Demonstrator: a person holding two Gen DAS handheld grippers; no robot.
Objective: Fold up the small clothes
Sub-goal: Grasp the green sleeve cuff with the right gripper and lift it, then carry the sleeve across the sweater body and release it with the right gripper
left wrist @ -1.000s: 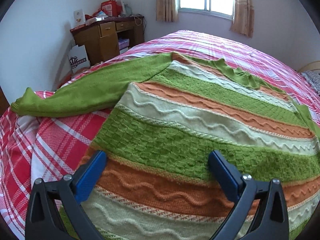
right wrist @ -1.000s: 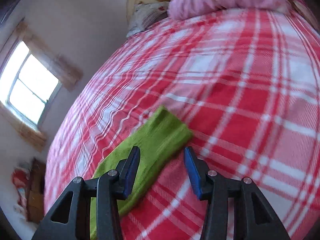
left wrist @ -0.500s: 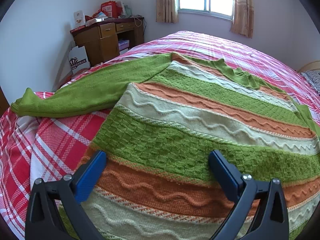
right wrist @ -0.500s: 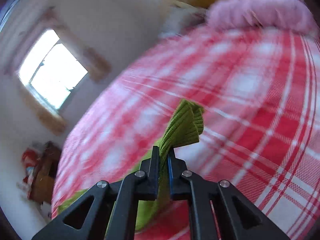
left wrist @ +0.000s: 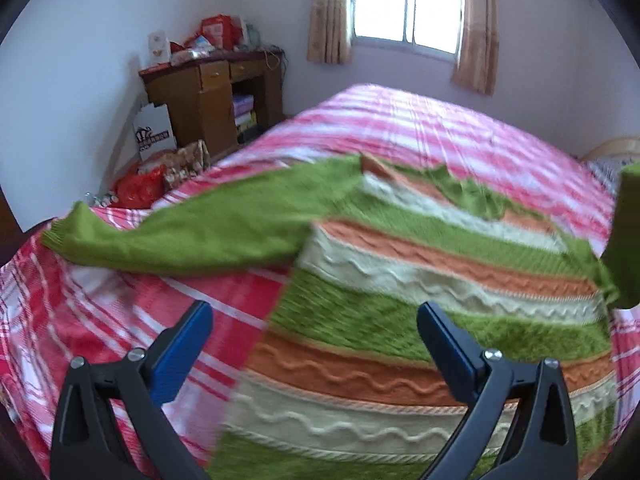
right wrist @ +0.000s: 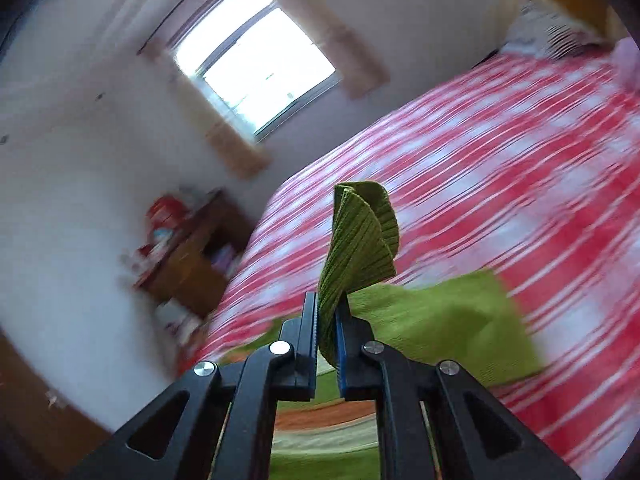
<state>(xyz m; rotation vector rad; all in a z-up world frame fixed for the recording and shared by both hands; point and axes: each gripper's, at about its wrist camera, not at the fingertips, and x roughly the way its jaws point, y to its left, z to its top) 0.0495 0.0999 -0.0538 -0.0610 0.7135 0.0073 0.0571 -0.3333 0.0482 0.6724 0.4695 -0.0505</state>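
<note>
Sweater [left wrist: 420, 276] lies flat on the bed [left wrist: 420, 128], striped green, orange and cream, hem toward you, collar at the far side. Bed cover is red and white plaid. One green sleeve [left wrist: 188, 236] stretches out to the left across the cover, cuff near the left edge of the bed.

Your left gripper [left wrist: 314, 344] is spread wide, blue pads well apart, nothing between them. It hovers above the near left part of the sweater: left finger over bare plaid, right finger over the stripes. No contact with the cloth that you can see.

Your right gripper [right wrist: 326, 328] is clamped on the cuff [right wrist: 360, 248] of the other green sleeve. Jaws are almost together with the ribbed knit pinched between the pads; the cuff sticks up past the fingertips, twisted. The rest of that sleeve [right wrist: 452, 320] hangs down behind the gripper toward the bed, lifted off the cover. In the left wrist view the raised sleeve shows as a green strip at the far right edge.

Desk [left wrist: 212, 96] stands in the far left corner with red packages on top and bags on the floor beside it. Window [left wrist: 408, 0] with curtains on the far wall. Right wrist view is heavily blurred.
</note>
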